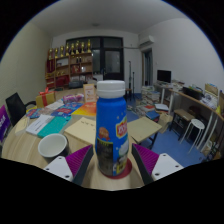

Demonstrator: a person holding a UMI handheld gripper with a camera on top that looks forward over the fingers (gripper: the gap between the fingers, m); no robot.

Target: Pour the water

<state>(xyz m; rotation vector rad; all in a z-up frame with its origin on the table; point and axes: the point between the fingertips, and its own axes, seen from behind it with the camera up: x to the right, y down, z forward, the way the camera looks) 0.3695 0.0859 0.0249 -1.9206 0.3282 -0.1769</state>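
One blue bottle (113, 130) with a white cap was what you had going on here, standing upright between the fingers of your gripper (113, 163). The purple pads (80, 162) sat tight against its left and right sides, so the jaws looked pinched on it, not spread. The bottle was near, over the wooden table (75, 130). Just left of it, a white bowl (52, 145) sat on the table. Farther left were some papers (47, 123). Way off at the far wall you had a shelf (70, 62) full of stuff, and on the far right a desk with a monitor (164, 76).
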